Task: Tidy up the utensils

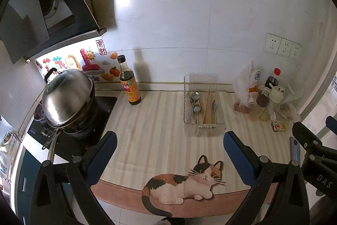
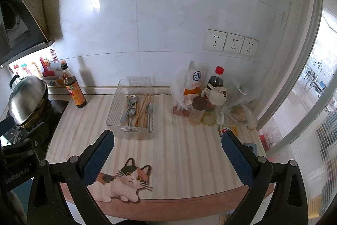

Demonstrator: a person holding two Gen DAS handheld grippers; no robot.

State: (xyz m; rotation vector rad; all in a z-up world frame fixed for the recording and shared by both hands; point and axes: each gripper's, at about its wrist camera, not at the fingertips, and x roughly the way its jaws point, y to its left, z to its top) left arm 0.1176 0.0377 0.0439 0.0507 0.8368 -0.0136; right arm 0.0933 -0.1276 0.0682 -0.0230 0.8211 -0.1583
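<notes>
A clear plastic bin (image 1: 219, 125) stands near the back of the striped mat; it also shows in the right wrist view (image 2: 114, 113). In it lie metal spoons (image 1: 194, 105) (image 2: 130, 109) and wooden chopsticks (image 1: 207, 107) (image 2: 143, 109). My left gripper (image 1: 170, 159) is open and empty, held above the mat's front edge, short of the bin. My right gripper (image 2: 168, 159) is open and empty too, in front and right of the bin. The right gripper's black body shows at the right edge of the left wrist view (image 1: 316, 153).
A dark sauce bottle (image 1: 128, 81) (image 2: 73, 88) stands left of the bin. A steel-lidded pot (image 1: 67, 96) sits on the stove at left. Bags, jars and a cola bottle (image 2: 215, 79) crowd the back right corner. A cat picture (image 1: 185, 182) marks the mat's front edge.
</notes>
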